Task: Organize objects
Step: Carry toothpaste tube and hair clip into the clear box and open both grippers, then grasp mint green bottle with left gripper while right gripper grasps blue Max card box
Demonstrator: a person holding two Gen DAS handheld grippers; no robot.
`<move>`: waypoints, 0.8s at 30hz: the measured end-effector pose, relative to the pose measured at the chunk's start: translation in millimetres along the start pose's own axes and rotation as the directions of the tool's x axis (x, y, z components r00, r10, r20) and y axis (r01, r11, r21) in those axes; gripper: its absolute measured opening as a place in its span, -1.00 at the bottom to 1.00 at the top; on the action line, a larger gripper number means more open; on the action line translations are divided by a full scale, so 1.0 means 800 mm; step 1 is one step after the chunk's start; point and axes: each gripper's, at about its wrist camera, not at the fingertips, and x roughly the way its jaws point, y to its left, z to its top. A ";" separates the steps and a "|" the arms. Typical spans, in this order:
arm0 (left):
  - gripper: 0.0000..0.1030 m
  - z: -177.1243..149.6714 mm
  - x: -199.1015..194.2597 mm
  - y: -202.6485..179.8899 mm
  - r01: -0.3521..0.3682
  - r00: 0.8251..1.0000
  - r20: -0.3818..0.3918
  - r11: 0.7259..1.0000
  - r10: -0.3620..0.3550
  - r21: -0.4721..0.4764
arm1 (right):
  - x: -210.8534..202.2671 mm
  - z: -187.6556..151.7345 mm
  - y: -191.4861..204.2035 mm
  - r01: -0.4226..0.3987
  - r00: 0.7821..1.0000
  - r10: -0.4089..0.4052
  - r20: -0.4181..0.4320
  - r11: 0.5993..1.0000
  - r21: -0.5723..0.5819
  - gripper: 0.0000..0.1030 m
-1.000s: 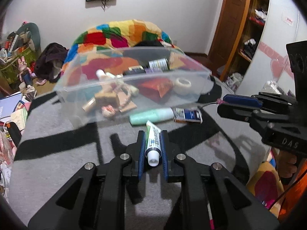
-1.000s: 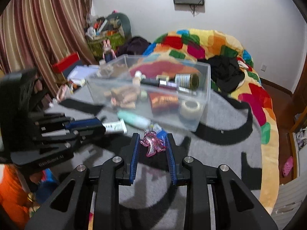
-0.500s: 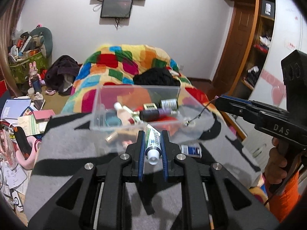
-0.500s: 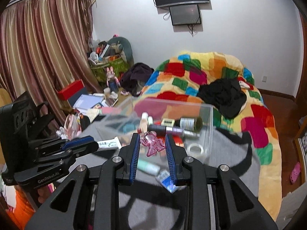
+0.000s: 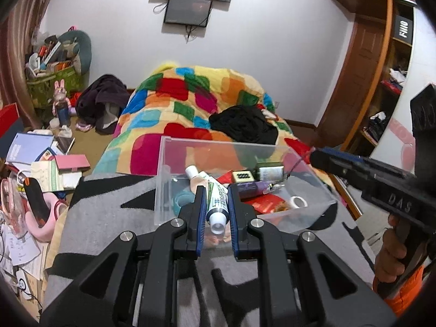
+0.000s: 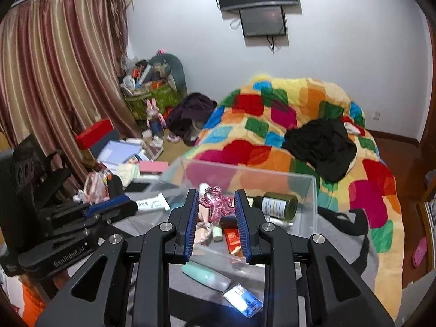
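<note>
My left gripper (image 5: 215, 190) is shut on a white toothpaste tube (image 5: 217, 201), cap toward the camera, held above the near wall of a clear plastic box (image 5: 163, 190). That tube (image 6: 152, 203) also shows in the right wrist view, in the left gripper (image 6: 120, 208). My right gripper (image 6: 215, 199) is shut on a pink translucent trinket (image 6: 216, 203), over the same box (image 6: 310, 204). Seen from the left wrist, the right gripper (image 5: 316, 156) hangs above the box's right side. Inside the box lie bottles, a red packet and a tape roll (image 5: 298, 201).
The box sits on a grey and black blanket (image 5: 109, 212). A mint tube (image 6: 205, 275) and a blue card (image 6: 242, 299) lie on it in front of the box. Behind is a patchwork quilt (image 5: 190, 109) with black clothing; clutter covers the floor at left.
Both grippers rose and moved toward the box with their objects still held. The box now lies lower and closer under the fingertips, and more of the room shows.
</note>
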 end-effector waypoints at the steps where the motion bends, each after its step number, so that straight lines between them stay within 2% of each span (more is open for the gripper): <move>1: -0.71 0.000 0.009 0.001 -0.005 1.000 -0.014 1.000 0.005 -0.003 | 0.009 -0.003 -0.003 0.006 1.000 -0.006 -0.019 1.000 0.000 -0.53; 8: -0.71 0.000 0.046 -0.008 -0.012 0.996 -0.091 1.000 0.012 -0.002 | 0.053 -0.021 -0.030 0.035 0.991 -0.032 -0.127 0.999 0.022 -0.52; 12: -0.70 -0.002 0.044 -0.019 0.011 0.996 -0.083 1.000 -0.009 0.018 | 0.062 -0.027 -0.045 0.048 0.985 -0.041 -0.165 0.998 0.036 -0.52; 14: -0.70 -0.002 0.040 -0.025 0.013 0.997 -0.077 0.999 -0.010 0.034 | 0.060 -0.030 -0.046 0.049 0.985 -0.043 -0.170 0.998 0.028 -0.50; 18: -0.69 -0.003 0.030 -0.034 0.016 0.998 -0.068 0.998 -0.012 0.062 | 0.049 -0.032 -0.041 0.055 0.987 -0.053 -0.151 0.998 0.005 -0.30; 22: -0.55 -0.005 0.022 -0.041 0.021 0.998 -0.064 0.997 -0.016 0.078 | 0.035 -0.034 -0.033 0.051 0.991 -0.053 -0.127 0.999 -0.017 -0.29; 24: -0.54 -0.008 0.018 -0.045 0.025 0.998 -0.065 0.996 -0.020 0.088 | 0.029 -0.036 -0.032 0.047 0.991 -0.049 -0.123 0.999 -0.025 -0.29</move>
